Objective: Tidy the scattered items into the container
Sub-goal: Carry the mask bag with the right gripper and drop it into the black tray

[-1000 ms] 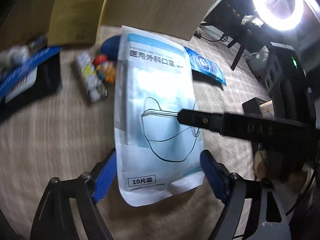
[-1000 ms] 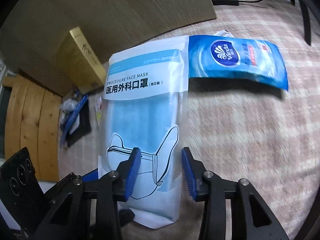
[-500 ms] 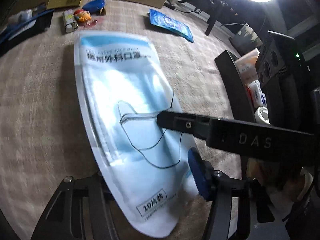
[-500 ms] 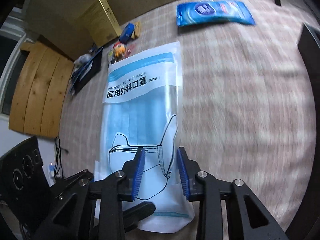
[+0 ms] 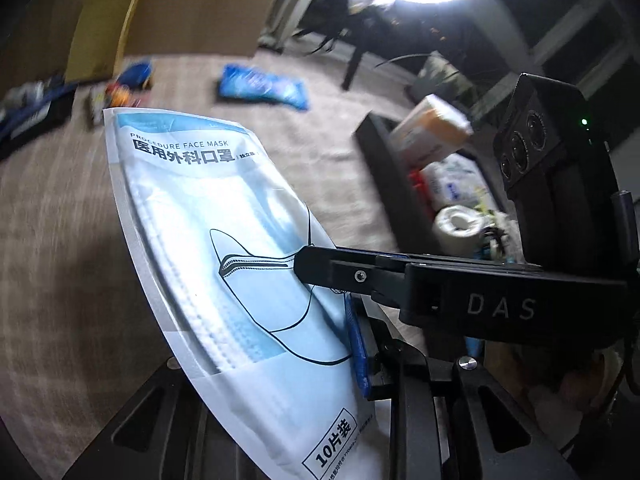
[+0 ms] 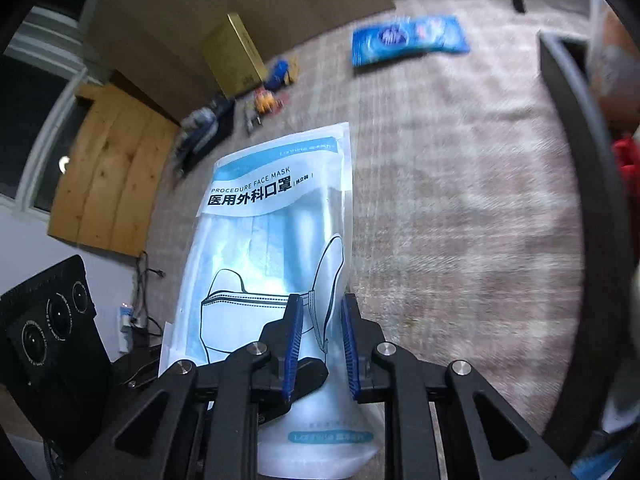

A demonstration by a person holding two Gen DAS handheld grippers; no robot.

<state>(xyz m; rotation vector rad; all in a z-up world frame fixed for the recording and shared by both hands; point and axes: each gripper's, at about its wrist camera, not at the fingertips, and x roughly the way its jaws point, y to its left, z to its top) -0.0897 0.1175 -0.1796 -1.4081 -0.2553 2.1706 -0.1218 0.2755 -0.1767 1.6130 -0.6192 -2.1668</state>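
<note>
both grippers hold one face mask pack (image 6: 276,240) above the carpet (image 6: 460,220). the right gripper (image 6: 319,344) has its jaws clenched on the pack's lower part, and they have just been closing. the left gripper (image 5: 312,344) grasps the pack's bottom end edgewise; its jaws have just been closing too, one blue pad (image 5: 357,354) pressed against the pack's side. to the right, past the pack, stands the dark container (image 5: 394,196), holding a box, wrapped packs and a tape roll. farther off on the carpet lie a blue tissue pack (image 6: 410,38) and, blurred, small toys (image 6: 268,100) near a yellow box (image 6: 236,56).
</note>
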